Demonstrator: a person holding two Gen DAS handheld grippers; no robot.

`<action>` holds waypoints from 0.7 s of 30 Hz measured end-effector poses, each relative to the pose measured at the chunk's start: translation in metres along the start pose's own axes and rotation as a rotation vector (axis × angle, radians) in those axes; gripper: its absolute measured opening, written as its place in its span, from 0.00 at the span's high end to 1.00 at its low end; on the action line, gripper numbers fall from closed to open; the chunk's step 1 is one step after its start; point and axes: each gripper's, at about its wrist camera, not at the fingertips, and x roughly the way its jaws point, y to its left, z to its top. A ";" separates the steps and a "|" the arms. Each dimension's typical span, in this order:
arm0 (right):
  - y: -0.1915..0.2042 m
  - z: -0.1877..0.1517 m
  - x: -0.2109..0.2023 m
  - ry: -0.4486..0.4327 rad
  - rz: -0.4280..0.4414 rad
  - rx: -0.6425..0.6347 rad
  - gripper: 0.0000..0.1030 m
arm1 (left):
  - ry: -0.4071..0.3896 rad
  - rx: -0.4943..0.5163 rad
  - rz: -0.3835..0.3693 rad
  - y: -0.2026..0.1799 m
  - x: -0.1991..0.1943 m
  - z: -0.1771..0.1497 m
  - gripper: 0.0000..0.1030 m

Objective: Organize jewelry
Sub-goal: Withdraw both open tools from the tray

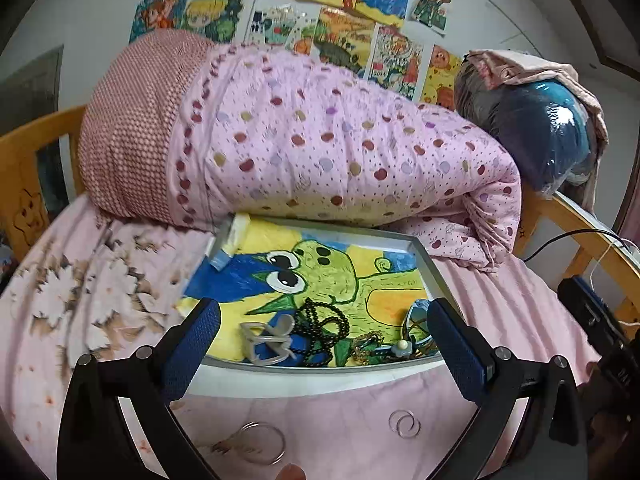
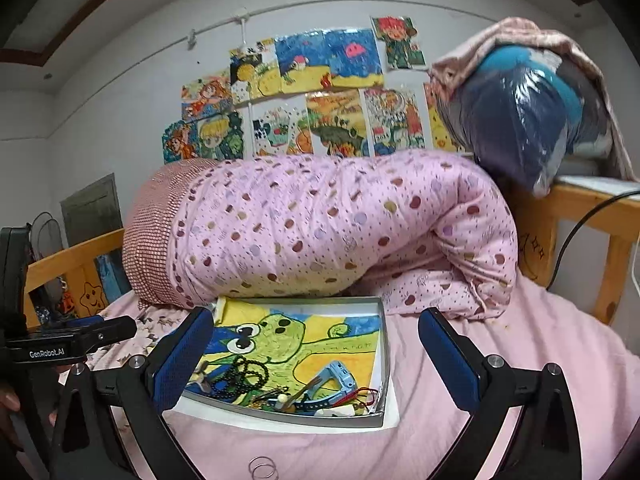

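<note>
Both your grippers, left gripper (image 1: 324,340) and right gripper (image 2: 316,354), had fingers spread wide, nothing between them. Most jewelry sat in the tray (image 1: 424,264): black beads (image 1: 320,328), a blue watch (image 2: 336,380), a white clip (image 1: 266,344). Thin rings (image 1: 405,423) and a big hoop (image 1: 262,442) lay outside on the pink sheet (image 1: 340,416). Risk: pale rings on soft fabric would slip off the pads or snag the sheet.

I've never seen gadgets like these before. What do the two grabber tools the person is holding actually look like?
Each is a black frame forking into two angled arms joined by round silver bolts. The left gripper and right gripper both end in blue, mesh-textured pads. The left gripper's black body bears white lettering reading GenRobot.AI in the right wrist view.
</note>
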 end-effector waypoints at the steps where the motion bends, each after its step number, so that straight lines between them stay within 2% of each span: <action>1: 0.003 0.000 -0.005 -0.003 0.002 -0.005 0.00 | -0.006 0.003 0.002 0.001 -0.006 -0.001 0.02; 8: 0.025 -0.010 -0.040 0.012 0.014 -0.051 0.00 | -0.032 0.021 0.006 0.010 -0.043 -0.013 0.02; 15: 0.047 -0.034 -0.066 0.096 0.032 -0.079 0.00 | -0.015 0.035 0.029 0.021 -0.071 -0.036 0.02; 21: 0.062 -0.048 -0.073 0.161 0.045 -0.095 0.00 | 0.010 0.035 0.045 0.030 -0.090 -0.060 0.02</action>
